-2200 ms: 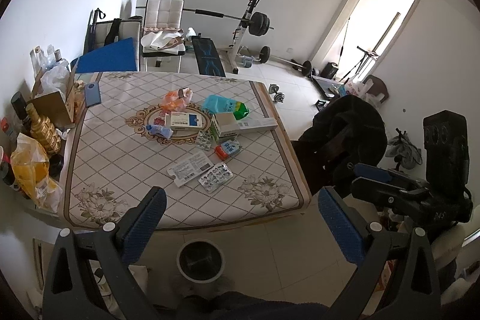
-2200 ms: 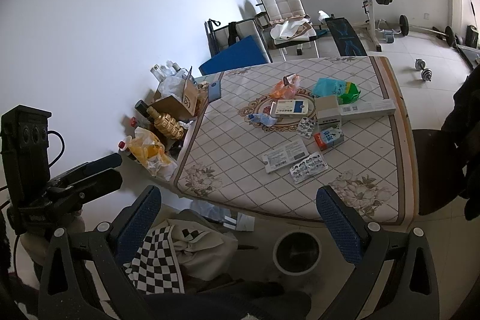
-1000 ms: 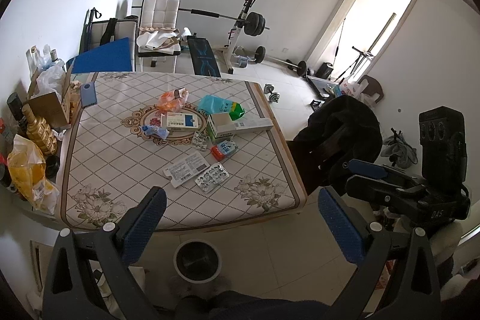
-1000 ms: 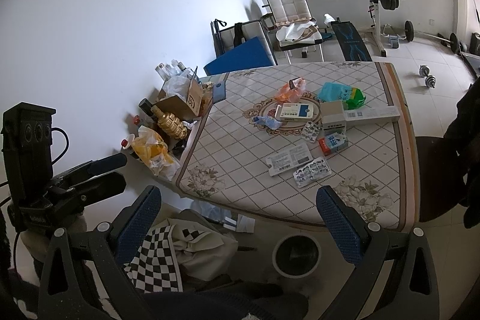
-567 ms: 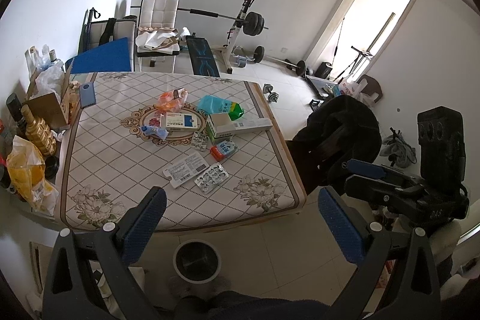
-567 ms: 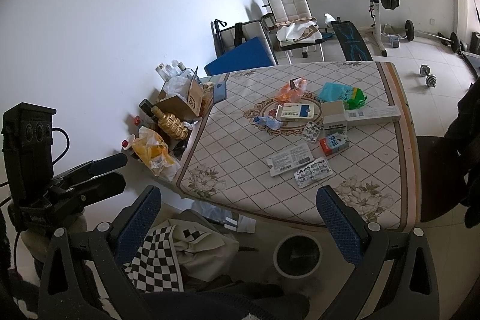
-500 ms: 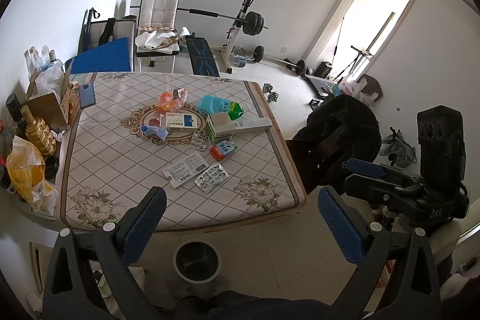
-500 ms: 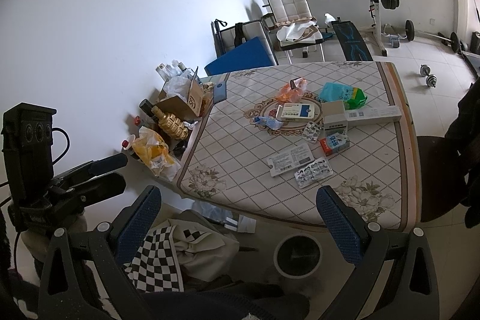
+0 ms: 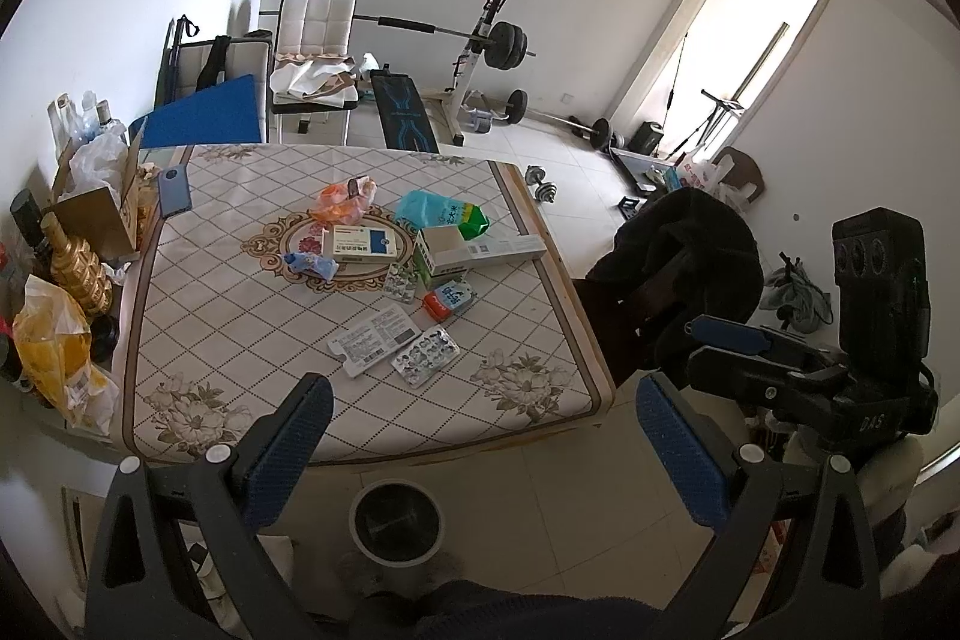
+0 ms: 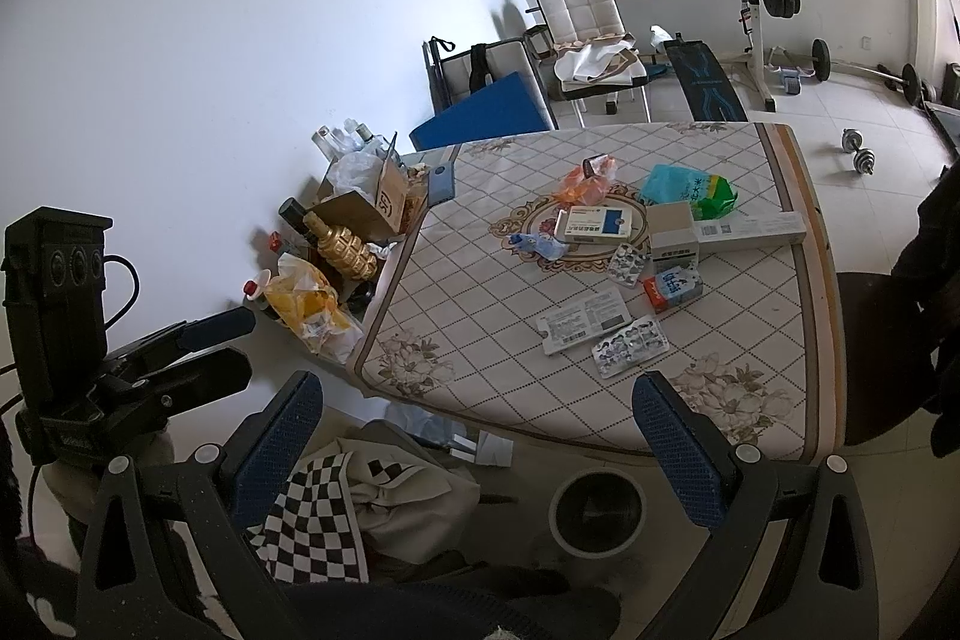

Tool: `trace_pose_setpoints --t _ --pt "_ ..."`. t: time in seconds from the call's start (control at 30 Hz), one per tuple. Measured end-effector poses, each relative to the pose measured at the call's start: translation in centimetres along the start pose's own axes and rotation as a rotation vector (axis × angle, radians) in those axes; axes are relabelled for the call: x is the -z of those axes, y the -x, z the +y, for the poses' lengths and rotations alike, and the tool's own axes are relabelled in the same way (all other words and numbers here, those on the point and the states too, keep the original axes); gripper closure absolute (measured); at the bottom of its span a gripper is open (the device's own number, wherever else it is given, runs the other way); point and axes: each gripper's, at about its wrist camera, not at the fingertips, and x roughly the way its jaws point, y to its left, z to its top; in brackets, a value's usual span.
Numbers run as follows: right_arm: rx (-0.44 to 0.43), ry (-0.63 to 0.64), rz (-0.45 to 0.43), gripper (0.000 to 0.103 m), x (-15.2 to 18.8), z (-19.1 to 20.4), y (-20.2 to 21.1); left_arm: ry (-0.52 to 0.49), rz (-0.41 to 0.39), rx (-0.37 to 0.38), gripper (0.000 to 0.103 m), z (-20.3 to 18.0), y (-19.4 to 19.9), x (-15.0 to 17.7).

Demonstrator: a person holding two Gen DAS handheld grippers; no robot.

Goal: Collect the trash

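Observation:
Trash lies on a table (image 9: pixel 228 316) with a patterned cloth: an orange bag (image 9: pixel 343 197), a white and blue box (image 9: pixel 360 243), a teal and green bag (image 9: pixel 444 215), a long flat box (image 9: pixel 489 250), blister packs (image 9: pixel 425 357) and a leaflet (image 9: pixel 373 340). A small round bin (image 9: pixel 396 520) stands on the floor before the table; it also shows in the right wrist view (image 10: pixel 597 511). My left gripper (image 9: pixel 480 448) is open and empty, held back from the table above the bin. My right gripper (image 10: pixel 474 448) is open and empty too.
Bottles, a cardboard box (image 9: pixel 90 214) and a yellow bag (image 9: pixel 54 358) crowd the table's left side. A chair with dark clothing (image 9: pixel 678 274) stands at the right. A checkered cloth (image 10: pixel 336 508) lies on the floor. Weight equipment (image 9: pixel 420 34) stands behind.
Both grippers have drawn back and risen slightly from the table over two seconds; in the last half second almost nothing moves. Both stay open.

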Motion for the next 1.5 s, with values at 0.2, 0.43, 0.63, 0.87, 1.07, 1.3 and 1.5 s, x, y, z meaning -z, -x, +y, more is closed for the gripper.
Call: trace_pose_setpoints --t 0.2,0.43,0.63,0.87,1.07,1.3,1.5 --pt "0.041 -0.037 -0.004 0.000 -0.4 0.0 -1.1 -0.014 -0.002 -0.052 0.000 0.0 -0.5 -0.3" --pt "0.250 -0.180 0.054 0.000 -0.5 -4.8 -7.3 -0.038 0.079 -0.348 0.000 3.8 -9.6 0.0" --pt "0.378 -0.328 0.156 0.000 0.0 -13.7 -16.0 -0.127 0.271 -0.437 0.000 7.5 -21.9 1.5" --pt "0.493 -0.394 0.326 0.000 -0.3 -26.4 -26.5 -0.414 0.544 -0.450 0.000 9.1 -37.0 1.4" --pt "0.481 -0.384 0.467 0.000 -0.7 -33.7 -32.0 -0.544 0.750 -0.407 0.000 9.6 -45.5 1.3" --pt "0.426 -0.379 0.540 0.000 -1.0 -37.5 -34.2 -0.592 0.843 -0.349 0.023 9.7 -48.4 1.6" --pt "0.344 -0.291 0.519 0.000 -2.8 -36.3 -36.2 -0.394 0.813 -0.372 0.029 11.5 -46.9 0.7"
